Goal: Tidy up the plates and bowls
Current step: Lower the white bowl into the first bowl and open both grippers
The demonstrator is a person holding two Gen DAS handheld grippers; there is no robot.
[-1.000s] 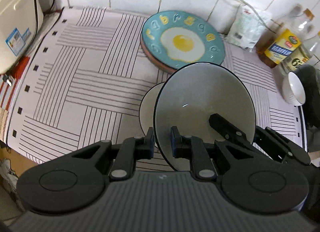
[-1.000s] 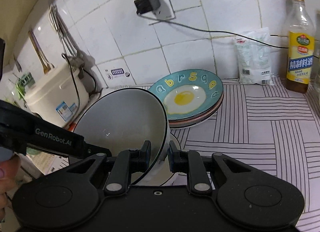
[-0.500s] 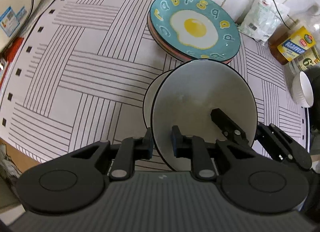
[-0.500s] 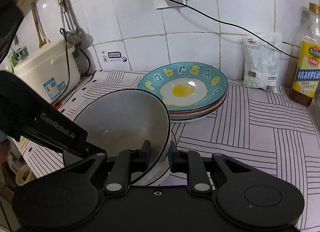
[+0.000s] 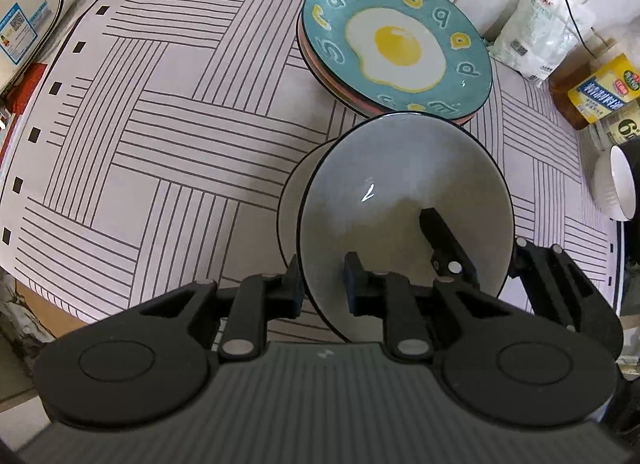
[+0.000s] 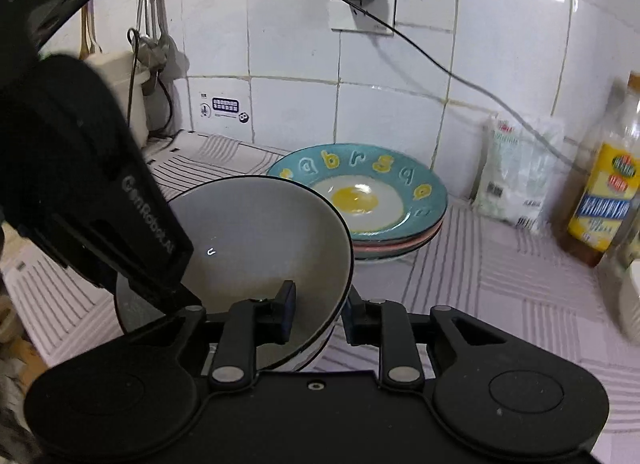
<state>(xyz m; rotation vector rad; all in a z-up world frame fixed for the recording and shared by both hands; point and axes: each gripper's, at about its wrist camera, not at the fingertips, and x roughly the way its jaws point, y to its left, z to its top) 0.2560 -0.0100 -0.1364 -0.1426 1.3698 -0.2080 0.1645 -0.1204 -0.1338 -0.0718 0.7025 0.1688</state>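
We've got the wide grey ceramic bowl with the thin black rim (image 5: 384, 200) held from two sides, tilted, just above a second pale bowl (image 5: 294, 200) that sits on the striped tabletop (image 5: 152, 136); the left claw (image 5: 322, 284) straddles the near rim w/ a visible gap on the inner side, so it looks loosely set, not pinched; the right claw (image 6: 318, 308) also has one finger inside and one outside the rim, and a gap shows there too, so we read both as apart around the rim, not clamped. Step in hand, as we judge it: nesting the grey bowl into the pale one. To do it well we'd level the bowl first, centre it over the lower one, lower it slowly so rims don't clack, and only then pull the fingers away sideways; one claw leaving early could tip it. The teal egg-print plate (image 6: 360, 192) tops a stack of plates just behind, near but apart from the bowls, so we'd keep clear of it. Hard to make out: most of the lower bowl is covered; whether the two bowls already touch we can't tell; the small white bowl (image 5: 614, 184) at the right edge is cut off; bottles (image 6: 604, 188) are blurred.
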